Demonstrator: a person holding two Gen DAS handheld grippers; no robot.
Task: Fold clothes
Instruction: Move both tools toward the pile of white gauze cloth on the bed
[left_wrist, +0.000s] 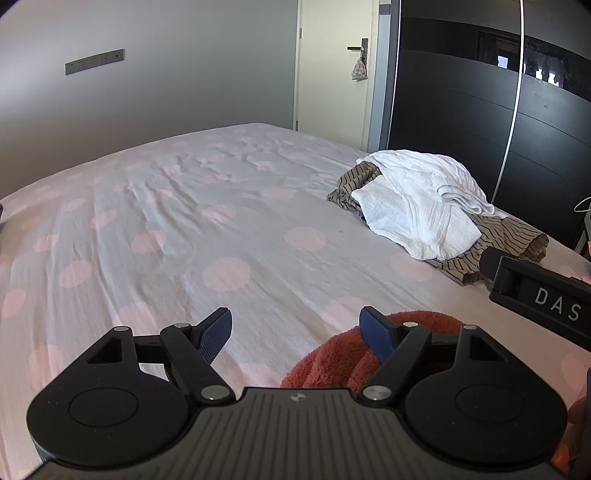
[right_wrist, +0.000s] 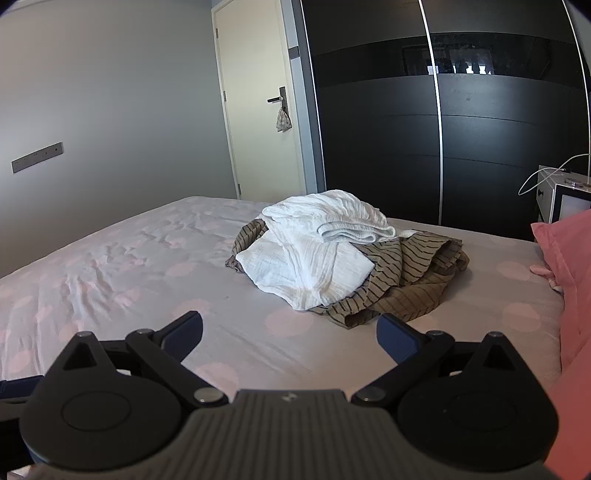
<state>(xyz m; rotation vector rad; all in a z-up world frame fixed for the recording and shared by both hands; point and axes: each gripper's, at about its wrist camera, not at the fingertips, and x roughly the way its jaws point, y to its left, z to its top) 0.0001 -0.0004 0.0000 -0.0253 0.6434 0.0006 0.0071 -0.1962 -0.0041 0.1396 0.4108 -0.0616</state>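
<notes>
Evidently both hand-held grippers, left (left_wrist: 295, 334) and right (right_wrist: 290, 338), agape, empty above bed (left_wrist: 177, 221).

Crumpled white garment (right_wrist: 317, 254) heaped atop rumpled olive striped garment (right_wrist: 410, 284); rust fleece piece (left_wrist: 343, 354) apart.

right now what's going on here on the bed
A person holds a gripper in each hand over a bed with a dotted sheet, about to fold laundry. Both the left gripper and the right gripper have their jaws open and hold nothing. A white garment lies crumpled on top of a striped brown one, untouched. An orange fuzzy cloth sits right by the left gripper.
</notes>
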